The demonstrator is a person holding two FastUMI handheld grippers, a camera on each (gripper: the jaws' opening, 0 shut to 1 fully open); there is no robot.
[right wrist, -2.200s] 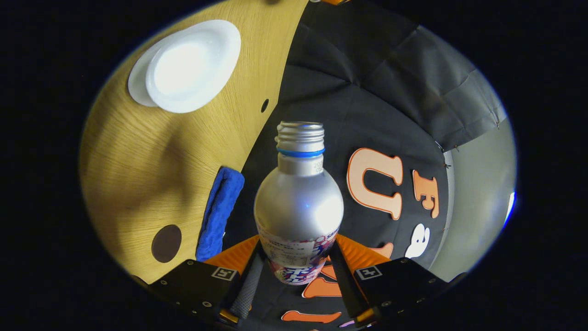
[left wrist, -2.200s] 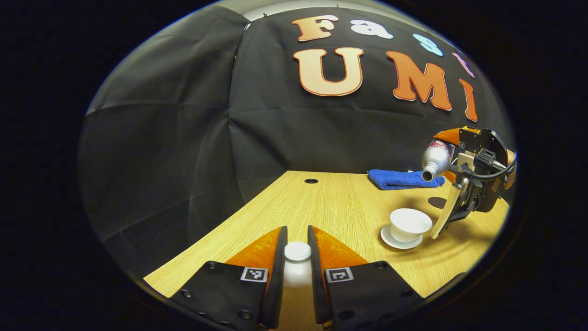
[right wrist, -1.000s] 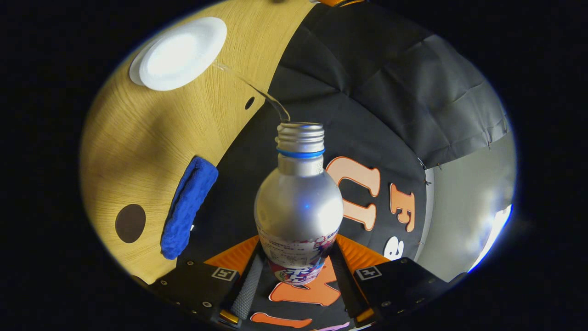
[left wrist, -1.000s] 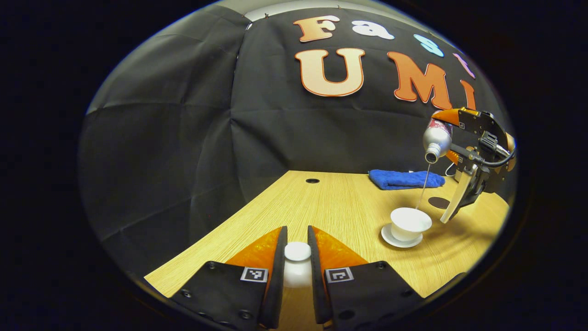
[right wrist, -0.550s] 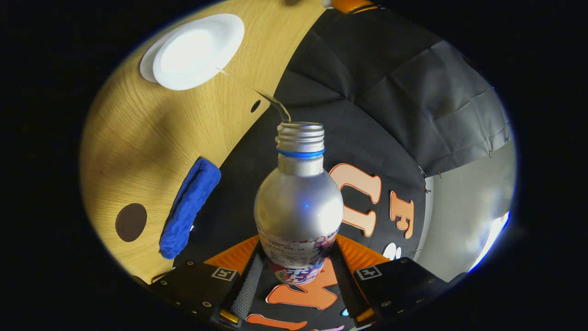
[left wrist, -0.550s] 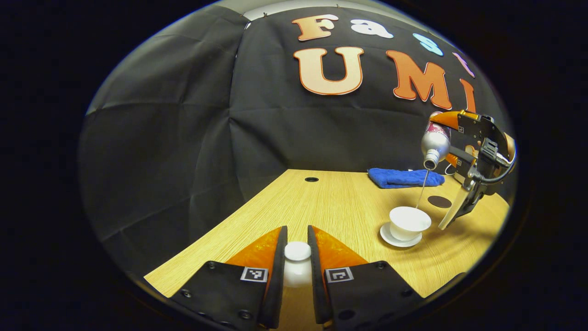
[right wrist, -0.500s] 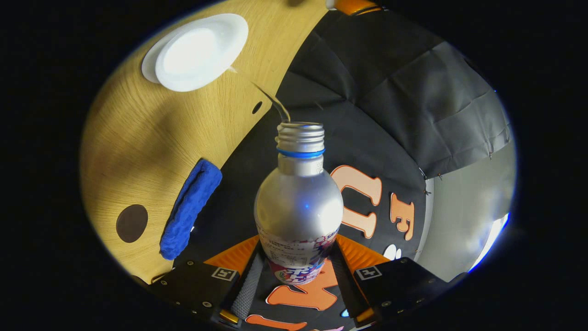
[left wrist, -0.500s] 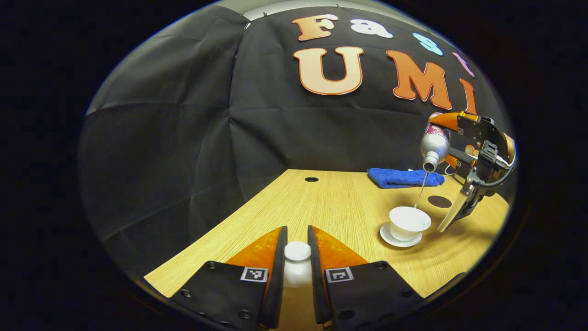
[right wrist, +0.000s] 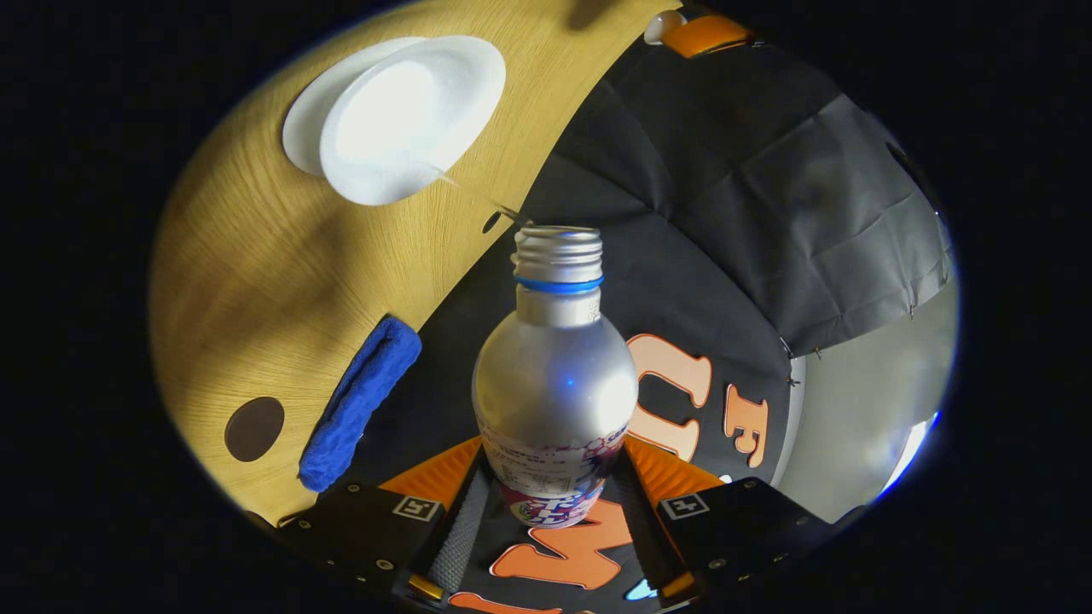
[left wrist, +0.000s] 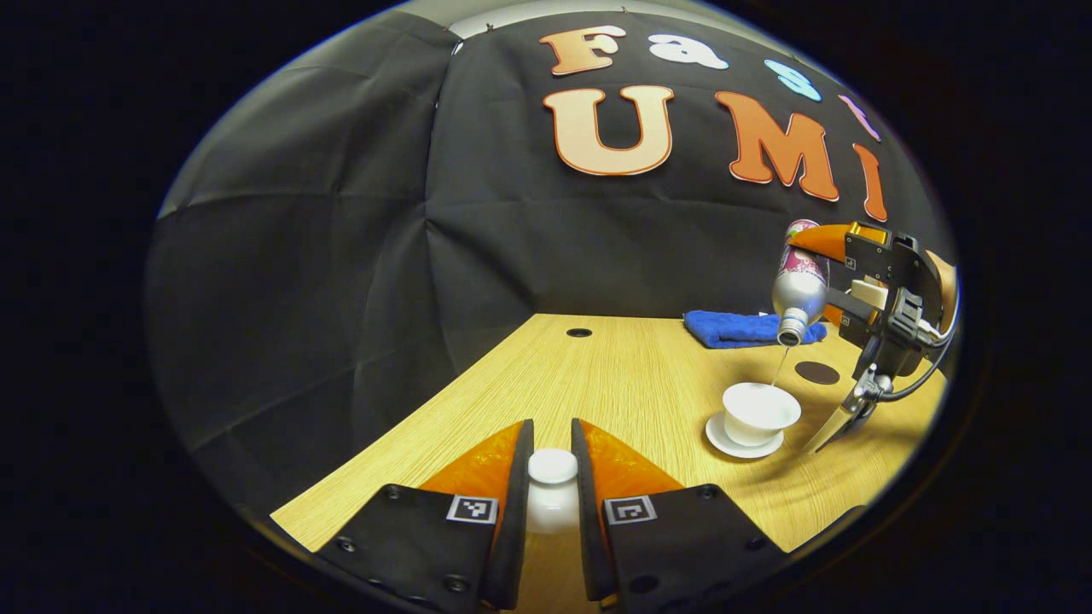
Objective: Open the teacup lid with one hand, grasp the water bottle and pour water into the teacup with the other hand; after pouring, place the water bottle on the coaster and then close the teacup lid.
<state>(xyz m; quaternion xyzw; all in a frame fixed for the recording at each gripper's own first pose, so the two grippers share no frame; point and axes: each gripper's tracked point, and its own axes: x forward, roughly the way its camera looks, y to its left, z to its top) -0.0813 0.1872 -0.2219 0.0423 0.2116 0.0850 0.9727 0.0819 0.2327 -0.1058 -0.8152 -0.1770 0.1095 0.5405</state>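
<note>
My left gripper [left wrist: 552, 465] is shut on the white teacup lid [left wrist: 552, 467], held by its knob above the near part of the table. The open white teacup [left wrist: 761, 410] stands on its saucer [left wrist: 723, 438] at the right. My right gripper [right wrist: 553, 477] is shut on the silver water bottle [right wrist: 554, 384], tipped mouth-down above the cup [right wrist: 414, 115]. A thin stream of water [left wrist: 781, 367] runs from the bottle's mouth [left wrist: 790, 337] into the cup. The round dark coaster [left wrist: 816, 373] lies just behind the cup.
A folded blue cloth [left wrist: 740, 329] lies at the table's far edge, near the coaster [right wrist: 253, 429]. A small round hole [left wrist: 578, 332] sits in the wooden tabletop [left wrist: 614, 384] at the back. The black booth wall rises behind the table.
The right gripper has tilted the bottle steeper and lowered its mouth closer to the cup. Water has been pouring for the last second. The left gripper with the lid has stayed still.
</note>
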